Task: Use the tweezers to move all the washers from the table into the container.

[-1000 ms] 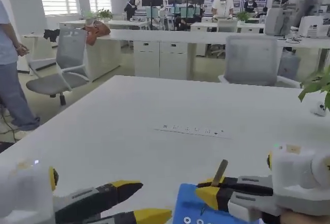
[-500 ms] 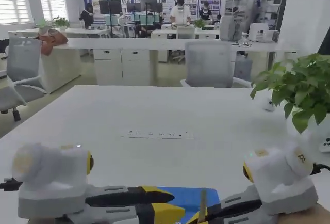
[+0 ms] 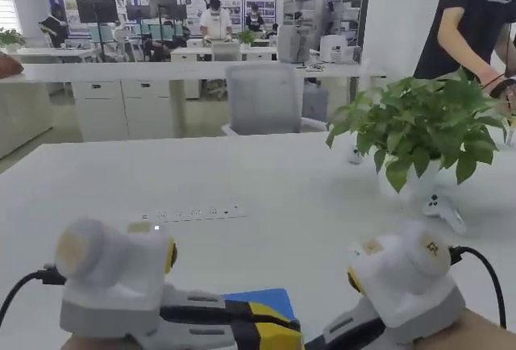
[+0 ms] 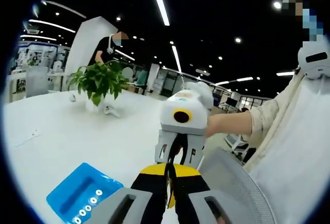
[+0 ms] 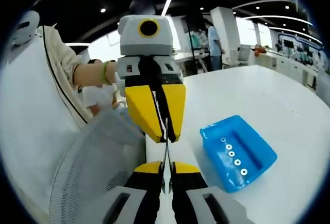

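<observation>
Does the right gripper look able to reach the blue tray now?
Probably yes: the blue tray lies close beside the right gripper with nothing between; the left gripper faces it head-on, off that path.

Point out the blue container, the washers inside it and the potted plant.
blue container [image 5: 255, 152]: right gripper view, on the bare floor beside the washers.
washers [image 5: 232, 154]: right gripper view, on the middle washer of the row.
potted plant [image 3: 411, 124]: head view, on its leaves.

A potted plant [image 3: 419, 128] and a power strip [image 3: 191, 214] sit on the white table [image 3: 274, 177].
</observation>
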`<action>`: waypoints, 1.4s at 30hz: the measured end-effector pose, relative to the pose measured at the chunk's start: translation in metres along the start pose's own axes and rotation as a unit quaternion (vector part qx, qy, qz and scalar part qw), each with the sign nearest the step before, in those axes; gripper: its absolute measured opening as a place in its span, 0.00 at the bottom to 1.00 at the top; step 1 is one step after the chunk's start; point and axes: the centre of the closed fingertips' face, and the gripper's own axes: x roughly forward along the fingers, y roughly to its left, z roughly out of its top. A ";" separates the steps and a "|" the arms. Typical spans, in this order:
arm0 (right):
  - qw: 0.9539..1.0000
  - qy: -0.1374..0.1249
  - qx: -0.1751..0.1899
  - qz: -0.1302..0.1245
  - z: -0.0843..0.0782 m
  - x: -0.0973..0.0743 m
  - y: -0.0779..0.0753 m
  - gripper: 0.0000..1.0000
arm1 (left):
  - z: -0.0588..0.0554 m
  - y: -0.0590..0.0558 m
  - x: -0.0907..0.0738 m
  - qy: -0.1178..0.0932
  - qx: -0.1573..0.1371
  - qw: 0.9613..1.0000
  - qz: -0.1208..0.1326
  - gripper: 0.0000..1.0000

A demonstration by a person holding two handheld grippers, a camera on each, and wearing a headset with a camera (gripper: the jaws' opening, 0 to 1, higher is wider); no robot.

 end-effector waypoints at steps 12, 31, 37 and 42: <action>0.995 0.064 -0.060 -0.052 -0.034 0.004 -0.024 0.05 | -0.046 0.012 -0.007 0.098 0.058 0.993 0.023 0.00; 0.991 0.095 -0.066 -0.064 -0.079 0.054 -0.024 0.08 | -0.140 0.023 -0.022 0.221 0.044 0.973 0.052 0.00; 0.996 0.065 -0.032 -0.058 -0.073 0.056 -0.021 0.15 | -0.159 0.026 -0.027 0.261 0.048 0.963 0.057 0.00; 0.996 0.039 -0.018 -0.077 -0.068 0.042 -0.016 0.23 | -0.172 0.029 -0.028 0.295 0.049 0.952 0.059 0.00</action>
